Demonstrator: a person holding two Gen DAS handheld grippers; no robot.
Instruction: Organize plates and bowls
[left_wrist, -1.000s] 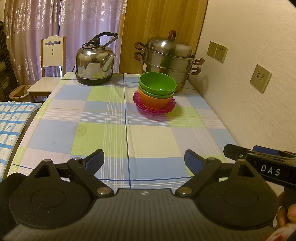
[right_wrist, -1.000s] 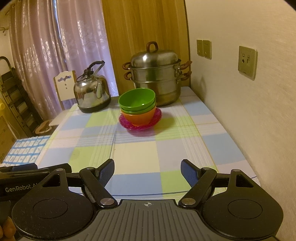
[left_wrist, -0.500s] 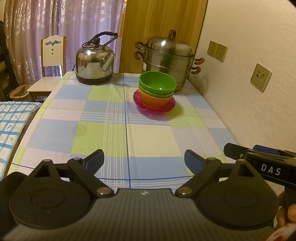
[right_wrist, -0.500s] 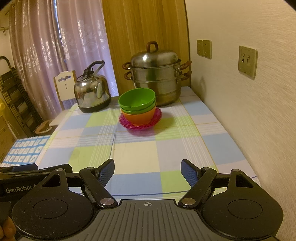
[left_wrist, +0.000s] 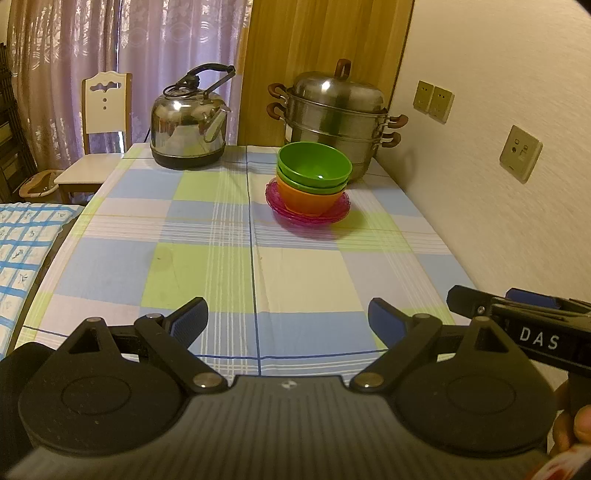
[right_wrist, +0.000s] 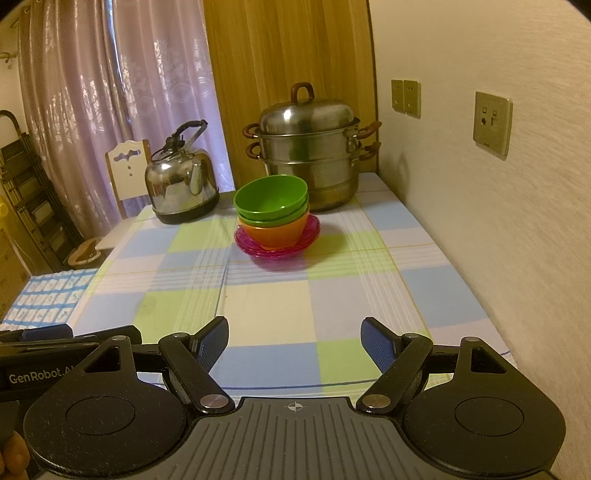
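Note:
Two green bowls (left_wrist: 314, 168) (right_wrist: 271, 197) sit nested in an orange bowl (left_wrist: 308, 197) (right_wrist: 275, 234). That stack stands on pink plates (left_wrist: 332, 214) (right_wrist: 277, 253) at the far right of the checked tablecloth. My left gripper (left_wrist: 288, 319) hovers open over the table's near edge, far from the stack, nothing between its blue pads. My right gripper (right_wrist: 294, 339) is also open and empty, level with it. Each wrist view shows the other gripper at its side: right gripper (left_wrist: 517, 317), left gripper (right_wrist: 55, 345).
A steel steamer pot (left_wrist: 336, 118) (right_wrist: 308, 151) stands just behind the stack, against the wall on the right. A steel kettle (left_wrist: 188, 127) (right_wrist: 179, 186) is at the back left. A chair (left_wrist: 98, 147) stands beyond the table. Bare tablecloth (left_wrist: 221, 236) lies between grippers and stack.

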